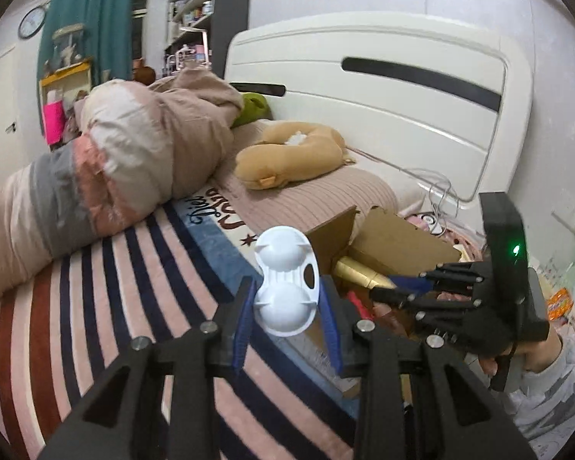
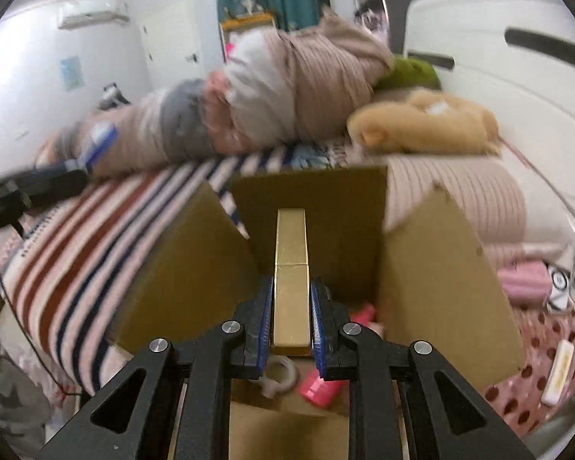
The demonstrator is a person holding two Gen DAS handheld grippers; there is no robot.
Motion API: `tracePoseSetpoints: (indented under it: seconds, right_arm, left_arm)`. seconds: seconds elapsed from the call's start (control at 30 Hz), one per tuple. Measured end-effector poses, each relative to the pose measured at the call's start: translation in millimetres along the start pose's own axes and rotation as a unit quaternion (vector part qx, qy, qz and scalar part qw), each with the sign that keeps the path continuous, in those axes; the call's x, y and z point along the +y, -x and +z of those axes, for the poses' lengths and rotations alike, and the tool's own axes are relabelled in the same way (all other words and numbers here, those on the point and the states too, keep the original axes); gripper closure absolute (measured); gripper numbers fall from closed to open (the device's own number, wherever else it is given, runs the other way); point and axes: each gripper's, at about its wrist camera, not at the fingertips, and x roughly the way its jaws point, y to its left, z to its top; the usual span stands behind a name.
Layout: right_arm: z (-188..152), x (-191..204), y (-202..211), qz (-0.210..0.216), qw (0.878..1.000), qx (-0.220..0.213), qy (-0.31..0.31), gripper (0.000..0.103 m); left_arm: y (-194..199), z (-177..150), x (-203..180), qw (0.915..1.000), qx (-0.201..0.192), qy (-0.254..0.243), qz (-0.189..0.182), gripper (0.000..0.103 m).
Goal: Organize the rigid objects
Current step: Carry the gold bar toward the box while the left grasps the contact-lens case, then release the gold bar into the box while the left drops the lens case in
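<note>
Two grippers are each clamped on something above a bed with a striped red, white and navy blanket (image 1: 107,306). The left gripper (image 1: 287,306) has its blue-padded jaws drawn in narrow on a white moulded plastic piece with two round domes (image 1: 285,283), pinched at the nearer dome so the rest sticks up and away from the fingers. The right gripper (image 2: 290,318) is fully closed on a long gold rectangular metal bar (image 2: 291,280), which runs straight out between the blue pads, over an open brown cardboard box (image 2: 433,268). The box sits on the bed, right of the stripes, its flaps standing up. Inside, near the bottom of the right wrist view, lie a bright pink plastic object (image 2: 320,387) and a pale grey ring-shaped piece (image 2: 278,377). Farther off, a tan plush cushion (image 1: 291,155) rests on a ribbed beige pillow (image 1: 306,199), against the white headboard (image 1: 383,88). To the left is a rolled-up quilt (image 1: 107,161).
</note>
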Motion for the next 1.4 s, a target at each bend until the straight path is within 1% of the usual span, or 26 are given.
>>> tracePoseSetpoints:
  seconds: [0.1,0.23,0.43,0.6,0.83,1.03,1.13,1.27,1.33,1.4]
  right_arm:
    - [-5,-6,-2,0.002,1.000,0.007,0.002,0.089]
    - [-5,-10,-2,0.009,1.000,0.000,-0.002,0.089]
    - [-4,-15,7,0.005,1.000,-0.013,-0.004,0.089]
    - [-9,-23,11,0.002,1.000,-0.010,-0.003,0.089]
    - [-16,-30,10,0.008,1.000,-0.005,-0.003,0.089]
    - [-17,-33,11,0.015,1.000,-0.006,-0.004,0.089]
    - [-17,-32,12,0.016,1.000,-0.007,-0.006,0.089]
    - [-16,-30,15,0.013,1.000,-0.009,-0.004,0.087]
    - [-14,-28,18,0.016,1.000,-0.011,-0.004,0.087]
    - [-10,-23,22,0.018,1.000,-0.016,-0.001,0.087]
  left_arm:
    - [-10,3,-12,0.9998,0.011,-0.004,-0.015,0.073]
    - [-18,4,-21,0.9995,0.024,-0.012,-0.016,0.073]
    - [-20,4,-31,0.9988,0.034,-0.023,-0.029,0.073]
    - [-39,6,-50,0.9950,0.065,-0.038,-0.066,0.073]
    - [-69,8,-68,0.9904,0.100,-0.047,-0.083,0.073]
    - [-81,3,-72,0.9880,0.121,-0.053,-0.080,0.073]
    - [-81,1,-70,0.9882,0.122,-0.052,-0.076,0.073]
    - [-73,1,-64,0.9895,0.115,-0.043,-0.077,0.073]
    - [-64,1,-57,0.9911,0.103,-0.034,-0.077,0.067]
    - [-54,2,-49,0.9931,0.090,-0.023,-0.072,0.059]
